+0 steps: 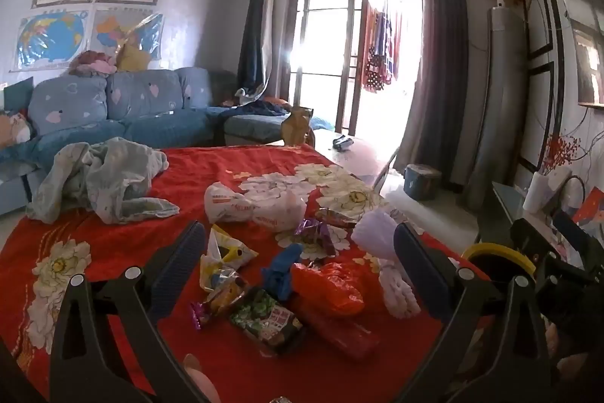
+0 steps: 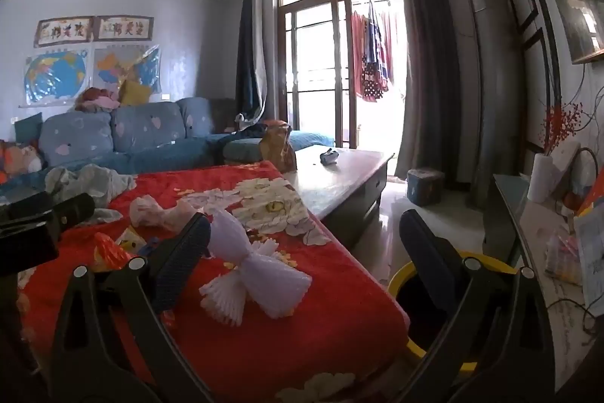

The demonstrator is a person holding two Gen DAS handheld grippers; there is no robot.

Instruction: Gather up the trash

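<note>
A table draped in a red flowered cloth (image 1: 113,233) is seen from both wrist cameras; the trash is scattered over it. In the left wrist view the left gripper (image 1: 300,244) is held spread wide above the litter, nothing being grasped between its fingers; directly ahead of it lie a white plastic bag (image 1: 253,203), a yellow wrapper (image 1: 226,252), a blue scrap (image 1: 281,270), an orange plastic bag (image 1: 328,284), a green snack packet (image 1: 264,321), a red packet (image 1: 339,331) and a small purple wrapper (image 1: 315,233); these are bunched close together, several touching or overlapping. A white foam net (image 1: 381,237) lies at the right edge of the pile, just beside the left gripper's right finger. A crumpled grey-blue garment (image 1: 102,180) is heaped on the far left part of the cloth, well apart from the wrappers.

In the right wrist view the right gripper (image 2: 305,237) is likewise released and empty, its fingers set wide; the white foam net (image 2: 256,274) is seen lying on the cloth between them, nearer the left finger, untouched. A bin with a yellow rim (image 2: 400,274) stands on the floor just beside the table's right edge, partly hidden behind the right finger; its rim (image 1: 498,252) shows also in the left wrist view. The left gripper's body is seen at the left edge of the right wrist view.

Beyond the table a blue sofa (image 1: 124,101) stands against the wall; a bare wooden table top (image 2: 339,176) adjoins the cloth-covered part.
</note>
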